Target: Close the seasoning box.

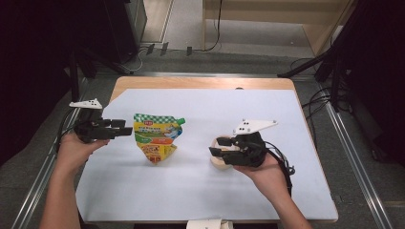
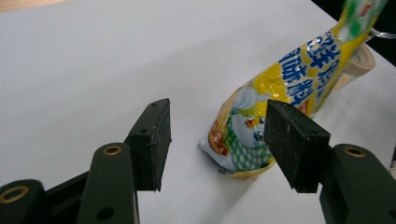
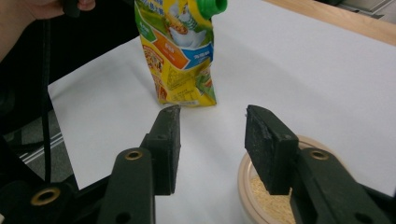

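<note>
I have the spouted sauce pouch (image 1: 156, 137) standing upright on the white sheet of the bench (image 1: 200, 200), left of centre, its green cap (image 3: 208, 5) at the top corner facing my right side. My left claw (image 1: 125, 127) sits just beside the pouch's left edge with its jaws apart and nothing between the pads; through the left gripper view the pouch's lower body (image 2: 243, 135) lies ahead, a little off toward the right jaw. My right claw (image 1: 216, 147) hangs over the small wooden bowl of grain (image 3: 273, 196), jaws apart and holding nothing, well apart from the pouch.

I judge the step to be taking hold of the pouch. To do it well, I would shift the left claw so the pouch sits centred between the pads, grip the firm middle rather than the crinkled foot, and close gently, since a soft upright pouch tips easily. The right claw could then go for the cap.
</note>
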The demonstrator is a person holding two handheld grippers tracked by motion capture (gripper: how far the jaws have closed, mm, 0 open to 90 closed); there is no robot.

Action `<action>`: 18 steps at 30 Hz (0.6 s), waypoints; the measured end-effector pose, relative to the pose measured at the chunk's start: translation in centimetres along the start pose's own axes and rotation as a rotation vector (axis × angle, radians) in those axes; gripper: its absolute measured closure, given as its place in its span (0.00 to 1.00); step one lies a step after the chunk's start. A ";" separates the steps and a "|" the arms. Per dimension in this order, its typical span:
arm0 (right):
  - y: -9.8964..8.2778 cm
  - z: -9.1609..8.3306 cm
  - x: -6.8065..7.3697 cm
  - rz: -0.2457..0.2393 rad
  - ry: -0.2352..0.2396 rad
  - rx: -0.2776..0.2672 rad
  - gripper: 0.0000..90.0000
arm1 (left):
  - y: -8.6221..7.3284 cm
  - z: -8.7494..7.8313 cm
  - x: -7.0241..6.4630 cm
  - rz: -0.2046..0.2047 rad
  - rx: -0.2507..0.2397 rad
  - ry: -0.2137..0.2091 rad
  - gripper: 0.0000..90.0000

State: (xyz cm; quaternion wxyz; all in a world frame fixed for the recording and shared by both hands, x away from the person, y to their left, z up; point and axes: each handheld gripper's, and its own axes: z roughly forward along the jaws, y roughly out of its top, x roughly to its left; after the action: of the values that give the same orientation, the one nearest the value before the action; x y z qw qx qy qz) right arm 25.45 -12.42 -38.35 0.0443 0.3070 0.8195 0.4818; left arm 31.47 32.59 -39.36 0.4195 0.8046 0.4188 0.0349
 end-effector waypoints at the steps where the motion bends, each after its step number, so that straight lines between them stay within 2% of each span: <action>1: 0.1 -0.3 -0.1 0.003 -0.002 -0.004 0.64 | 0.0 0.2 0.1 -0.004 -0.001 -0.003 0.46; 8: 0.6 -2.0 -0.9 0.022 -0.016 -0.023 0.67 | -0.4 1.5 0.4 -0.013 0.026 0.005 0.45; 13: 1.0 -3.3 -1.5 0.011 -0.034 -0.027 0.69 | -0.3 2.0 0.1 -0.004 0.033 0.007 0.44; 18: 1.1 -4.6 -2.2 0.021 -0.056 -0.047 0.75 | -0.2 2.5 -0.1 0.007 0.046 0.002 0.44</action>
State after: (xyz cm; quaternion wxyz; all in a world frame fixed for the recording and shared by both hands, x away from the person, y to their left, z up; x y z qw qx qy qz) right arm 26.05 -16.74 -35.46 0.0694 0.3280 0.8032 0.4925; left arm 32.27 30.98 -41.11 0.4003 0.8155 0.4170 0.0276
